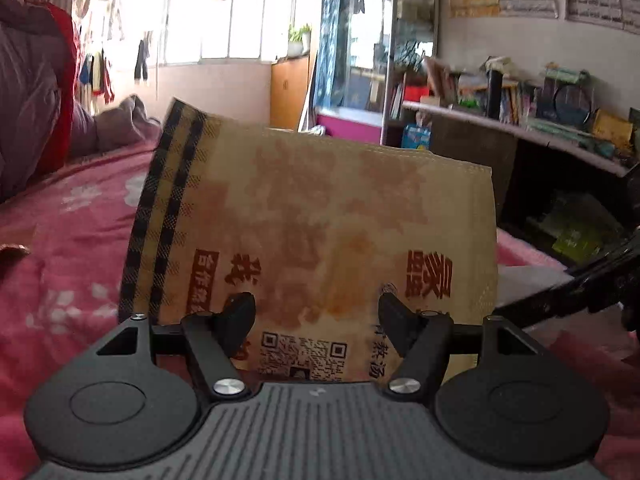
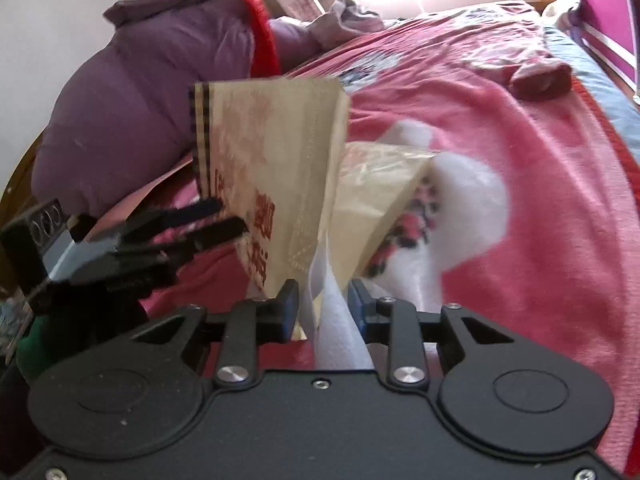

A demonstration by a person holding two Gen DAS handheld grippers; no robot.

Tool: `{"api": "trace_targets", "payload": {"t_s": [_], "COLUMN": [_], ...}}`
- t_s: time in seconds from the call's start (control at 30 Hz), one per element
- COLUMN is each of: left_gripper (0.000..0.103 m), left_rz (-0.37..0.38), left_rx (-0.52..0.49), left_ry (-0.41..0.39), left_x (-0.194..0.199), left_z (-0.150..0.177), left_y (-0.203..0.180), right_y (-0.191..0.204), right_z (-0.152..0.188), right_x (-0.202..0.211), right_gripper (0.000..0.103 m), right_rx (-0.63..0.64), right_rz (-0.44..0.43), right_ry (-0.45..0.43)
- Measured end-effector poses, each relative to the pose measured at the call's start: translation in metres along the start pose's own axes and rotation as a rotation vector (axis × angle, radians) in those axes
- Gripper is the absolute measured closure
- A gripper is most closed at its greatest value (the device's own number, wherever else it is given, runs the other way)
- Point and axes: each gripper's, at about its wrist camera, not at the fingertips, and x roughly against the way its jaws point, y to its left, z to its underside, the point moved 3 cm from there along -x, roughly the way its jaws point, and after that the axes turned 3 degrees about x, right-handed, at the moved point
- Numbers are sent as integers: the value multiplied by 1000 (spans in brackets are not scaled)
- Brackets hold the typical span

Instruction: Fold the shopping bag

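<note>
Presently catalogued, one shopping bag [image 2: 264, 168]: tan non-woven fabric, red printed characters, a square printed code near its lower edge, and two dark checked stripes along one side. It stands raised on edge above the bed [image 2: 520, 208], one panel upright, a second tan panel [image 2: 380, 196] leaning away behind it toward the bedspread.

Right gripper [image 2: 324, 312]: fingers [image 2: 289, 304] partly apart, blue-padded, set either side of the bag's lower edge and a white lining layer [image 2: 336, 320] that hangs down between them. The left pad lies against the tan fabric; whether the pads press on the material cannot be told for certain, as a gap shows on the right side.

Left gripper [image 1: 316, 316]: fingers [image 1: 240, 312] well apart, nothing between them. It faces the printed panel [image 1: 320, 232] of the bag from close by. From the right wrist view its dark fingertips reach the striped side of the panel, touching or just short of it.

Bed: pink bedspread with a white floral pattern.

Purple quilt [image 2: 132, 120]: bundled at the head of the bed, with a red edge showing.

Shelf [image 1: 520, 128]: books and boxes, beyond the bed.

Window [image 1: 208, 12]: bright, with clothes hung beside it.
</note>
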Motion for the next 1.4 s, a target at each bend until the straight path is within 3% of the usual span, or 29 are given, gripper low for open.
{"api": "trace_targets", "payload": {"t_s": [0.03,0.07,0.2,0.43,0.53,0.63,0.73,0.9,0.93,0.97,1.0,1.03,1.1,1.23,1.4], "left_gripper": [35,35,34,34,34,34,34,34,36,48,72,81,90,96,98], "left_rz": [-6,-20,-53,-13,-28,-90,-111,-32,-19,-6,7,16,27,81,103], "left_rx": [4,3,-35,14,169,294,436,643,657,661,665,661,644,630,609], "left_ry": [15,38,133,142,11,-88,-76,-62,-63,-64,-65,-63,-63,-91,-118], "left_x": [-4,-9,-26,-19,9,29,29,10,6,3,0,-3,-5,14,61], "left_z": [0,1,7,1,-9,-13,-4,12,12,12,11,11,10,4,1], "left_y": [-1,-2,-9,1,34,65,97,125,127,127,127,126,122,117,105], "right_y": [0,0,0,4,5,4,5,8,7,7,6,6,6,3,4], "right_z": [-1,-2,-4,-2,-3,-3,-2,1,1,1,1,1,1,-1,-1], "right_x": [1,2,4,-20,-22,-21,-20,-23,-23,-24,-24,-25,-25,-22,-8], "right_gripper": [58,54,54,58,60,60,60,59,59,59,59,59,58,58,65], "right_rx": [-2,-1,5,139,188,198,211,229,225,223,220,219,221,211,193], "right_rz": [18,38,90,213,242,246,257,272,270,268,266,264,259,222,141], "right_ry": [-7,-14,-51,-2,11,11,14,21,22,22,23,23,23,25,28]}}
